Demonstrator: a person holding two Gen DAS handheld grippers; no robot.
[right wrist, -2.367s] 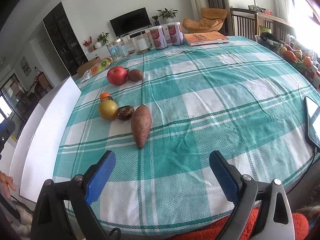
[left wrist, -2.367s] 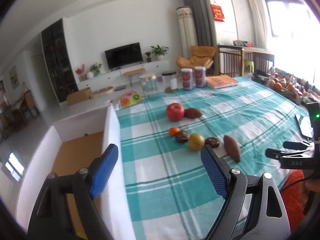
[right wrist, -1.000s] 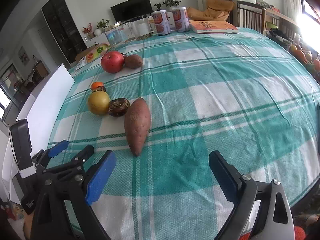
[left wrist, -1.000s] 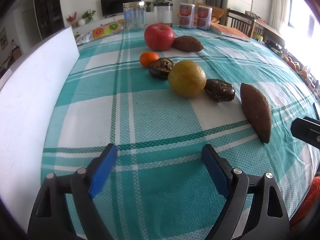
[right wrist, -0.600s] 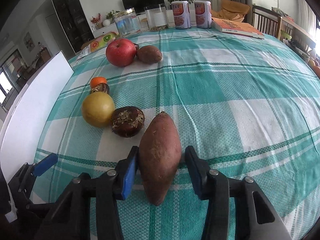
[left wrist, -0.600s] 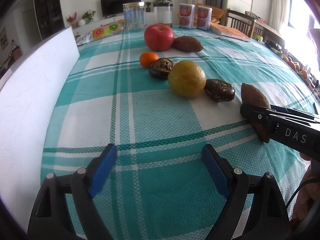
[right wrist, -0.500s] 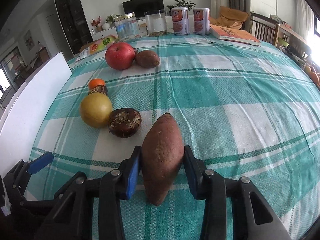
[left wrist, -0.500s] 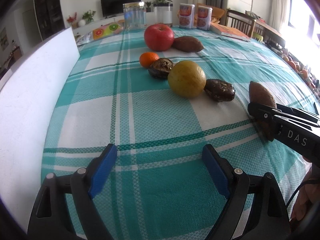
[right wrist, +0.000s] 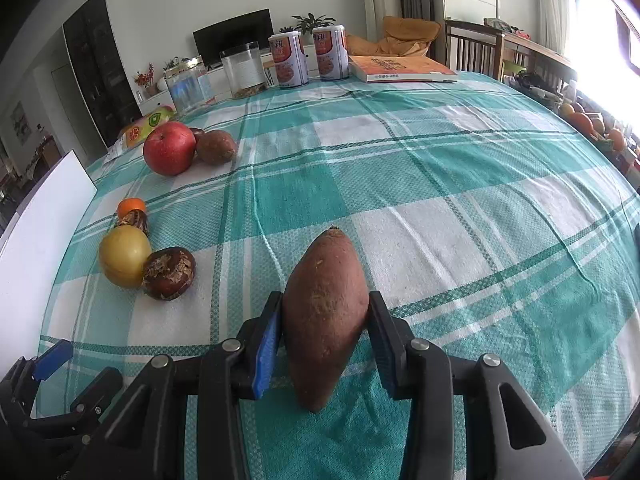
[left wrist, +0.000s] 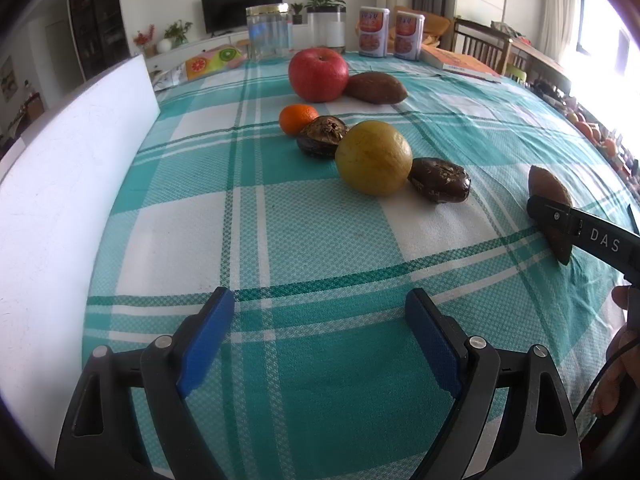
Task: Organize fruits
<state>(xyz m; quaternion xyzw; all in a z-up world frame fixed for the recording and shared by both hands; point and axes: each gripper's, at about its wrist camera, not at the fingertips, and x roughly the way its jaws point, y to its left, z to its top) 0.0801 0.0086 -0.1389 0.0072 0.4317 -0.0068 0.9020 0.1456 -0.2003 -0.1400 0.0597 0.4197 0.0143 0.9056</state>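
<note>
Item: sweet potato (right wrist: 325, 316), now clamped in my right tongs (right wrist: 324, 344) and tilted up, shifted from beside the dark fruit (right wrist: 169, 267). My left tongs (left wrist: 316, 344) stay wide open, holding nothing, over the worktop (left wrist: 280, 220).

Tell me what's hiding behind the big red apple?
In the right wrist view, a small dark reddish thing peeks out behind the red apple, beside the brown sweet potato. The apple covers most of it, so I cannot tell what it is.
</note>
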